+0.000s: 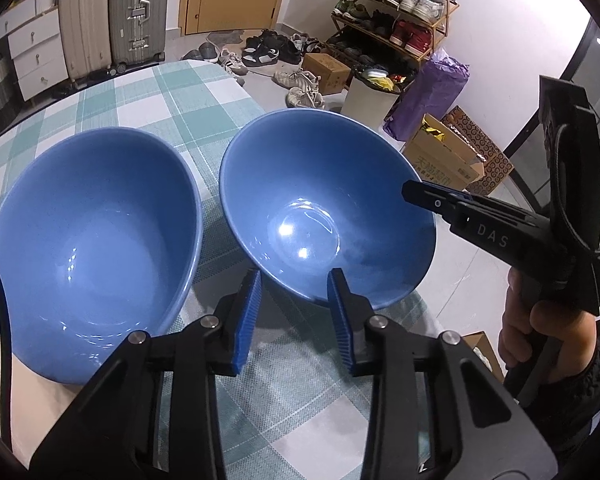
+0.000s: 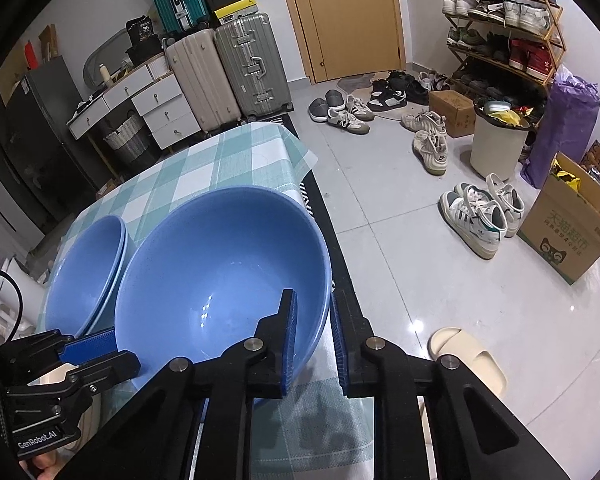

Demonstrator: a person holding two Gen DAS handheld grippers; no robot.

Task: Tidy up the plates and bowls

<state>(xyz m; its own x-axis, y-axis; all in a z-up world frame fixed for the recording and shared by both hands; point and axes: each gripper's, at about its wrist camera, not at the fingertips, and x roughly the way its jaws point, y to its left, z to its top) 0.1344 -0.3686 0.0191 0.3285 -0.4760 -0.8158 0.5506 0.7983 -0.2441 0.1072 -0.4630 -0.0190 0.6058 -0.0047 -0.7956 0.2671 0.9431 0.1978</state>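
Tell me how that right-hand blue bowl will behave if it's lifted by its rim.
The right blue bowl looks glazed, with bright glare spots, so the rim is probably slippery. It appears rigid ceramic, likely heavy and chippable. Pinched at one edge by the right gripper, it would probably tilt.

Right gripper (image 2: 314,342): we see its fingers (image 2: 289,340) astride the near rim of the big blue bowl (image 2: 220,268), one inside, one outside.
Second bowl (image 2: 86,272): we see it just left, nested in another.
Left gripper (image 2: 88,346): at the lower left.
Desk (image 2: 204,164): checked cloth.
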